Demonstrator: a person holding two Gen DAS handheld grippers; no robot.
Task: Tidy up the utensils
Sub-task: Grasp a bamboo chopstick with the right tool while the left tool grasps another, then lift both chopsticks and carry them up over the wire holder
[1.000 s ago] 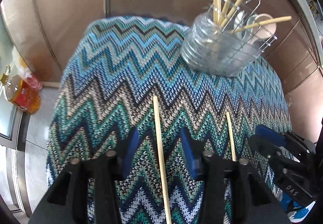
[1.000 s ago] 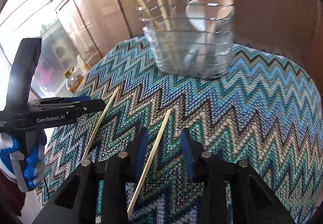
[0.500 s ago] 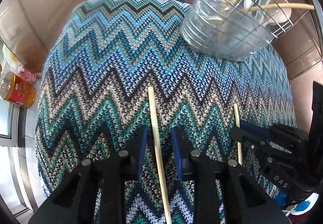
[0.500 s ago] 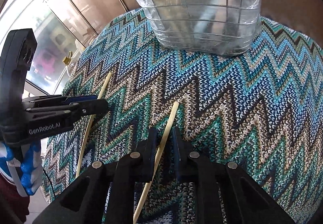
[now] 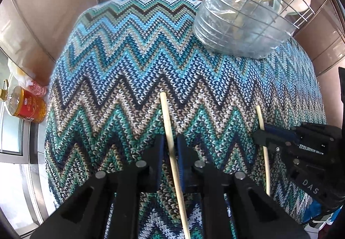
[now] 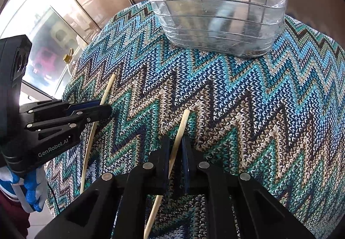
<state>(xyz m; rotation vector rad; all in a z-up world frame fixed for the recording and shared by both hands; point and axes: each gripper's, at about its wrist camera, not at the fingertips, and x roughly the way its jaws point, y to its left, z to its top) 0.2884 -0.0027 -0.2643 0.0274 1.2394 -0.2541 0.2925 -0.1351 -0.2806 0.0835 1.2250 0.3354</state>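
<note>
Pale wooden chopsticks and white spoons already stand in the wire basket (image 5: 248, 23) at two o'clock on the zigzag cloth (image 5: 129, 66); by my judgement two sticks remain. The left gripper (image 5: 170, 148) has its jaws closed around the left chopstick (image 5: 167, 122), and the right gripper (image 6: 175, 148) pinches the right chopstick (image 6: 182, 124). Both are thin, straight and blunt-tipped, pointing toward twelve o'clock, low over the cloth; whether lifted, I cannot tell.
</note>
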